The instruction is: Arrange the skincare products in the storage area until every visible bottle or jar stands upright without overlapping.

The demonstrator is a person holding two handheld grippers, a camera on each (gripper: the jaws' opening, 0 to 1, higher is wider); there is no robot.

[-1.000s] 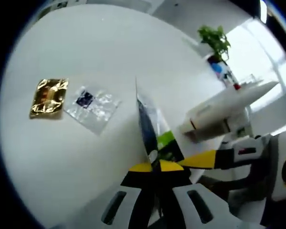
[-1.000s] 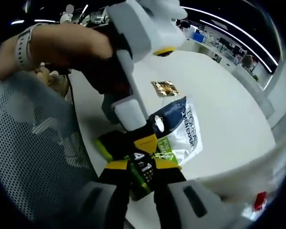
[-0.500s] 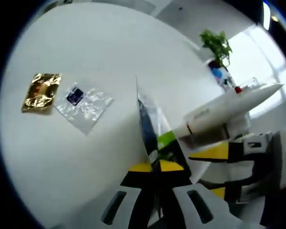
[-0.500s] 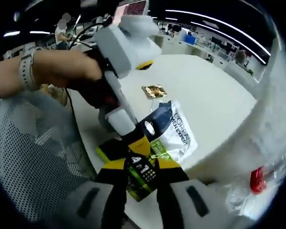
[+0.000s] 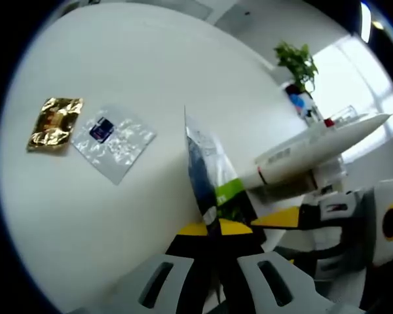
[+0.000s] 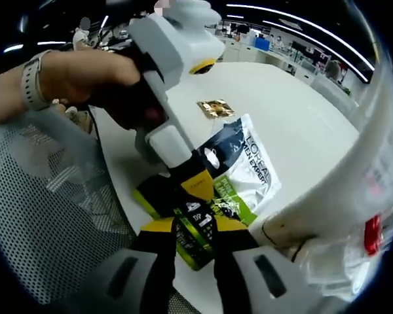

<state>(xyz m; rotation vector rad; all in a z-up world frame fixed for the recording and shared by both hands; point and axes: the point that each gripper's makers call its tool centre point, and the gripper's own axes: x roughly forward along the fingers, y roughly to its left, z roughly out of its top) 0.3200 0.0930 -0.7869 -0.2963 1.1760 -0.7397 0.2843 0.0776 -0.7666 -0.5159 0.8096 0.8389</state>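
Above the white surface (image 5: 118,216), both claws remain pinched on one L'Oréal sachet (image 6: 245,173): left claw (image 5: 213,232) at its edge, right claw (image 6: 195,229) on its green end. Gold packet (image 5: 52,123) and clear packet (image 5: 114,140) lie unmoved; the white tube (image 5: 314,147) stays alongside.

Two flat sachets (image 5: 55,123) (image 5: 113,141) are lying side by side on the table (image 5: 137,65), touching. A pouch (image 5: 211,178) is being held edge-on nearer the camera, a tube (image 5: 314,145) lying beyond it.
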